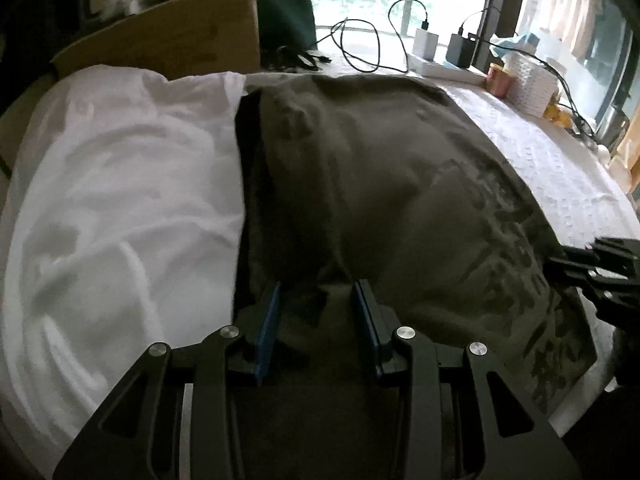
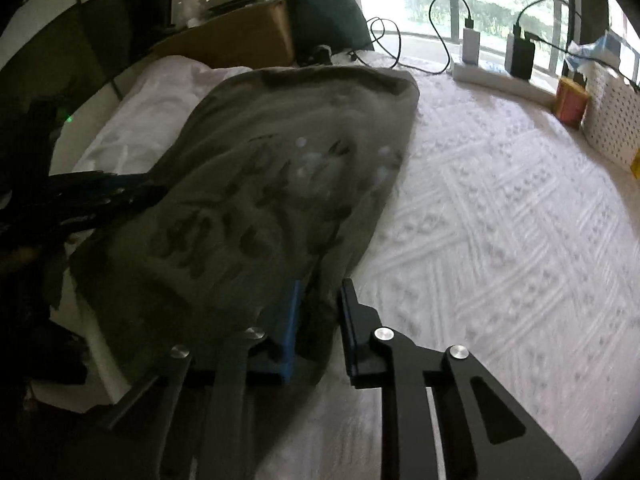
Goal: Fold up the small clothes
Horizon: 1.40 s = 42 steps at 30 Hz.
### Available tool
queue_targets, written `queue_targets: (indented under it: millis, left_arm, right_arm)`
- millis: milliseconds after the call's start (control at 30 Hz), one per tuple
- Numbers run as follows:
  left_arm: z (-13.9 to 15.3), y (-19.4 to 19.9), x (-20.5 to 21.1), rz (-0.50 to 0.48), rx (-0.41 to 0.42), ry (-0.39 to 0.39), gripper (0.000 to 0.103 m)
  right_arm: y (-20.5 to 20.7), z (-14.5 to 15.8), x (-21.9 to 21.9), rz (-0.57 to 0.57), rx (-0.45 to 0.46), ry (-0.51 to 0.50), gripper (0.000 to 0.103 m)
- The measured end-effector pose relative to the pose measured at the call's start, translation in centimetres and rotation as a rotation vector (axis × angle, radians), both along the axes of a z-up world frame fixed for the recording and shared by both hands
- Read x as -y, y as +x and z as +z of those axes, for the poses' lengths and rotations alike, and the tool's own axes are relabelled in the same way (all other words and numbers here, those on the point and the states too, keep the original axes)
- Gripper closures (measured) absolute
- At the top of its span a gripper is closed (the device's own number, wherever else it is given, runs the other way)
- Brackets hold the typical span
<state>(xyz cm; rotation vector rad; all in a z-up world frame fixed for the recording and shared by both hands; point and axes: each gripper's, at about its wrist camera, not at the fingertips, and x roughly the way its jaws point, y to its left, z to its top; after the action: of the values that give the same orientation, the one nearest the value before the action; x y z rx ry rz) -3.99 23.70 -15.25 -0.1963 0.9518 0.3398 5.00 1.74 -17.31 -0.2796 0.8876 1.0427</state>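
Tongs both tilt steeply downward, my left tongs (image 1: pixel 318 300) clenched on a bunched edge of the olive printed shirt (image 1: pixel 400 184) and my right tongs (image 2: pixel 320 300) clenched on its other edge, the shirt draped between them over white clothes (image 1: pixel 120 200) on the quilted bed (image 2: pixel 500 220).

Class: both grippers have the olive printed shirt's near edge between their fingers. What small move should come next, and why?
Probably carry that near edge forward over the shirt to fold it. The left gripper and right gripper each have the olive shirt bunched between their fingers, its far part lying on the white quilt.
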Motion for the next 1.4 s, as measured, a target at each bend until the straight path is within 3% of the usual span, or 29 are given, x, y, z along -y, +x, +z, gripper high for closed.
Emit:
queue_targets:
  millis: [200,467,567,867,900,1000,1033,1067,1133,1200,1300,1400]
  left_arm:
    - [0.7,-0.6,1.0,0.003,-0.008,0.049,0.064]
    - [3.7,-1.8,3.9,-0.033,0.067,0.064,0.064]
    - [4.2,-2.2,4.4,-0.019,0.086,-0.020,0.064]
    - [5.2,-2.2,8.6,-0.092,0.152,-0.066,0.064]
    - [5.3,-2.1,9.1,-0.100,0.156,-0.065,0.063]
    - [5.6,-1.9,10.6,-0.120,0.182,-0.082,0.041]
    - [5.7,-1.9,10.8,-0.125,0.188,-0.087,0.040]
    - [5.8,-1.7,11.5,-0.138,0.195,-0.086,0.040]
    - [6.0,-1.4,12.4,-0.146,0.207,-0.081,0.040]
    - [6.2,-1.2,12.9,-0.140,0.219,-0.077,0.040]
    - [6.5,-0.7,13.7,-0.134,0.228,-0.066,0.027]
    - [6.9,-0.2,14.6,-0.153,0.239,-0.055,0.026]
  right_arm:
    - [-1.9,-0.2,1.7,-0.003,-0.027,0.023,0.084]
    - [-3.8,-0.4,3.6,-0.001,-0.033,0.056,0.085]
    - [-4.3,-0.5,4.2,-0.002,-0.039,0.070,0.085]
    - [-4.7,-0.4,6.7,-0.054,-0.054,0.092,0.084]
    - [-4.6,-0.5,7.1,-0.067,-0.057,0.092,0.082]
    - [-4.5,-0.4,8.3,-0.099,-0.049,0.098,0.080]
    - [-4.5,-0.3,8.6,-0.108,-0.045,0.098,0.076]
    - [-4.4,-0.3,9.1,-0.122,-0.039,0.098,0.070]
    - [-4.1,-0.2,10.2,-0.152,-0.038,0.109,0.045]
    - [-3.8,-0.2,11.3,-0.182,-0.037,0.120,0.043]
    - [-3.3,-0.2,12.9,-0.225,-0.038,0.122,0.043]
    - [-2.7,-0.3,14.5,-0.269,-0.037,0.122,0.043]
